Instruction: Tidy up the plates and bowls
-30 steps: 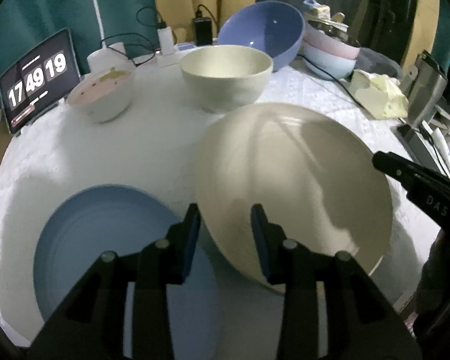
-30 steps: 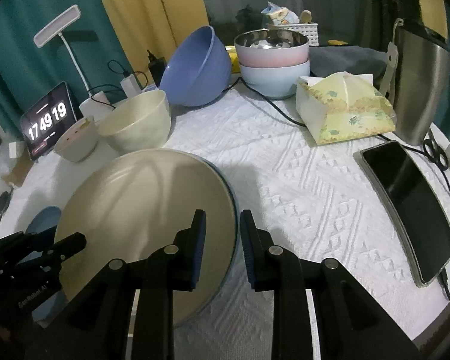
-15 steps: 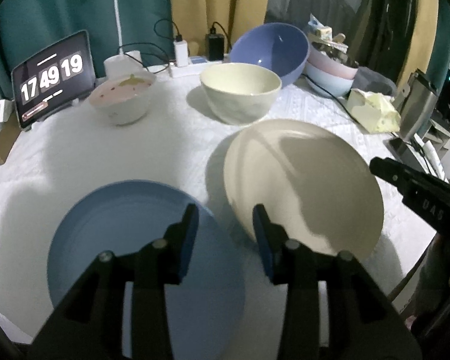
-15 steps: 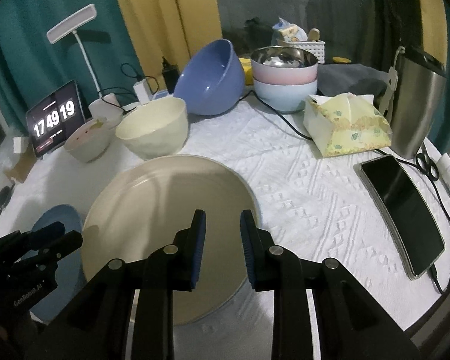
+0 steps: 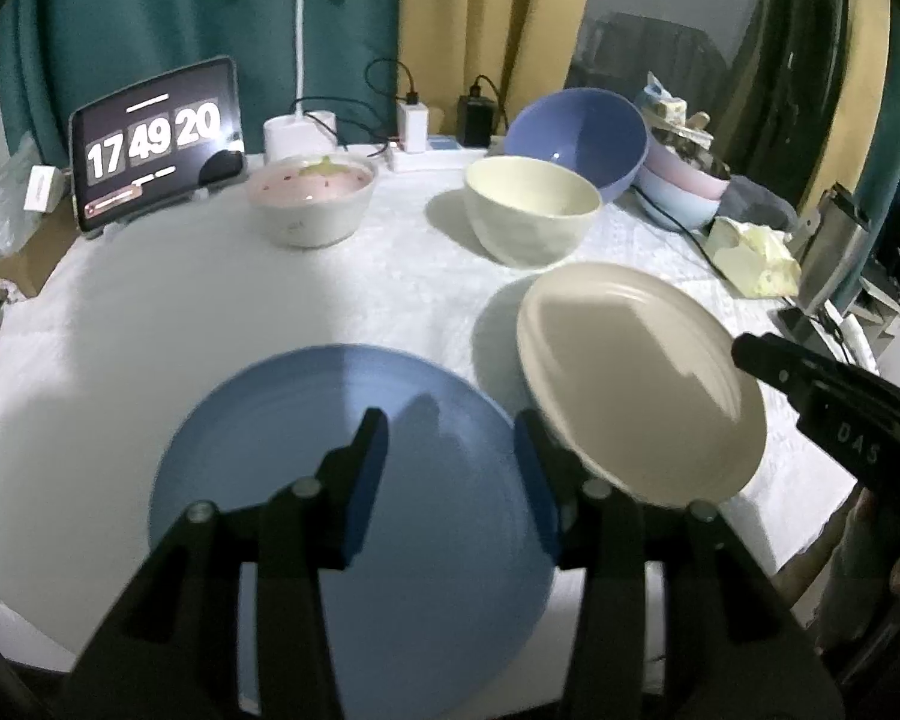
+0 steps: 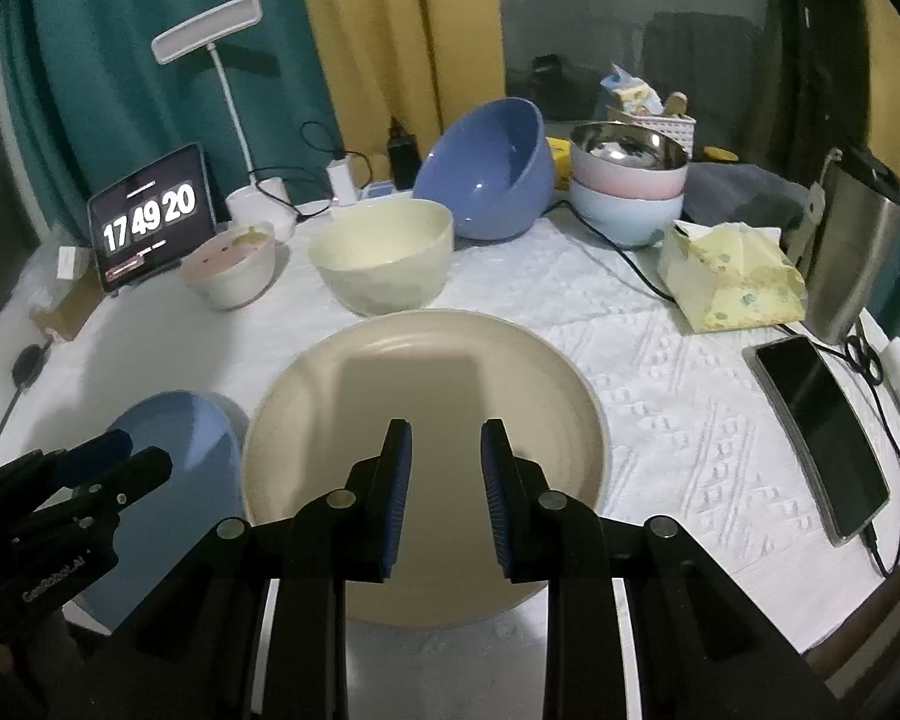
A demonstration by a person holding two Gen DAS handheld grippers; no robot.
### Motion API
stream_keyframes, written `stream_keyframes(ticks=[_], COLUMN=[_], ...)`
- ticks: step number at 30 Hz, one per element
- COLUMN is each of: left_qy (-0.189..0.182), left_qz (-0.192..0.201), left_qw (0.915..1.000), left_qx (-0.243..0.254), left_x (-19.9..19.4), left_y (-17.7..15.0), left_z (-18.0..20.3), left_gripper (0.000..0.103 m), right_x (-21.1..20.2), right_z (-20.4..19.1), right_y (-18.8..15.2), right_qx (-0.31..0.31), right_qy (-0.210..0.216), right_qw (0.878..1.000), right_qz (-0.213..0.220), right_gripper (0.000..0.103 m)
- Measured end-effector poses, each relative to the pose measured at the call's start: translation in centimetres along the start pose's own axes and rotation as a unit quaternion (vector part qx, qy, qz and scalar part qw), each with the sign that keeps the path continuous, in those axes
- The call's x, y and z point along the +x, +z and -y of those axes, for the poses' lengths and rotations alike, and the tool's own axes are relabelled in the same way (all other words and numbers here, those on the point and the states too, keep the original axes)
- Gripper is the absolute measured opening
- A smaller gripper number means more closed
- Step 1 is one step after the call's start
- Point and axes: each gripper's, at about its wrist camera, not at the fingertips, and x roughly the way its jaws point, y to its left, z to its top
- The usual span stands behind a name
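A blue plate (image 5: 354,480) lies on the white tablecloth under my left gripper (image 5: 450,450), which is open and held above it. It also shows in the right wrist view (image 6: 174,456). A cream plate (image 5: 636,378) is to its right, tilted and raised off the cloth. My right gripper (image 6: 444,456) sits over the cream plate's (image 6: 426,408) near edge; whether it grips the rim I cannot tell. Behind stand a cream bowl (image 5: 531,216), a strawberry-print bowl (image 5: 312,198), a tilted blue bowl (image 5: 576,138) and stacked pink and pale blue bowls (image 6: 627,186).
A tablet clock (image 5: 156,138) and a desk lamp (image 6: 210,42) stand at the back left with chargers and cables. A tissue pack (image 6: 732,276), a steel flask (image 6: 858,246) and a phone (image 6: 822,432) lie at the right. The table's edge is close in front.
Both grippers have pulled back and up. The cream plate has lifted, tilted and shifted right, so the blue plate now lies in full view under my left gripper.
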Motion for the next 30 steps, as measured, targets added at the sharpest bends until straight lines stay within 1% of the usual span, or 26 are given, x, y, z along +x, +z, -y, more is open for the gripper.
stream_keyframes(ticks=[15, 30], left_qy=[0.005, 0.021], left_qz=[0.016, 0.013], left_qw=[0.9996, 0.9988], left_qx=[-0.023, -0.042], left_x=[-2.1, -3.3], left_y=[-1.5, -4.0], left_z=[-3.2, -6.2], left_gripper=[0.045, 0.046], right_x=[-1.1, -1.0], right_z=[-4.0, -7.3], right_y=[-0.8, -2.7], right_qx=[-0.028, -0.045], right_qy=[0.011, 0.025], right_qw=[1.000, 0.999], right_qz=[0.002, -0.010], right_gripper=[0.025, 0.025])
